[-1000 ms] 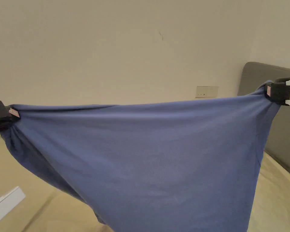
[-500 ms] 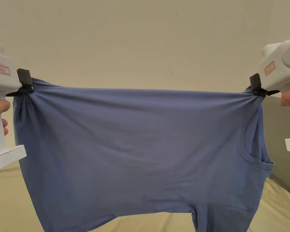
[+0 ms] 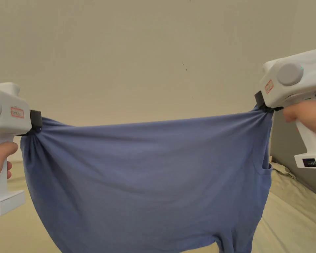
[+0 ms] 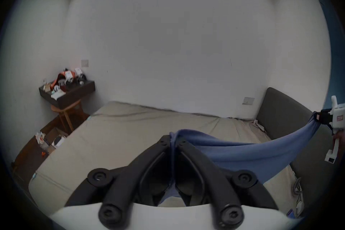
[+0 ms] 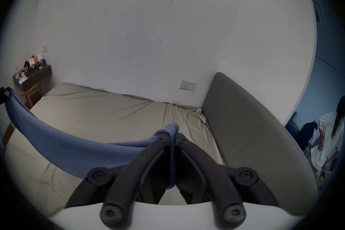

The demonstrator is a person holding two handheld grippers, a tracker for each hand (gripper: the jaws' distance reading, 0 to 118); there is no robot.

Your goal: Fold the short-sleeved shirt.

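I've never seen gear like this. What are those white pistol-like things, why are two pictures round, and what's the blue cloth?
The white tools are hand-held grippers; a person squeezes one in each hand. The flat picture comes from a camera on the person's head. The round ones come from cameras riding on each gripper, looking past its black claw. The left claw and right claw are each shut on an edge of the blue shirt, stretching it in the air above a bed with a beige sheet, by a grey headboard.

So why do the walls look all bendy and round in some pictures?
Both gripper views use fisheye lenses: the wall and bed curve inside a dark round border. The head view stays straight and brighter, showing the blue shirt sharply.
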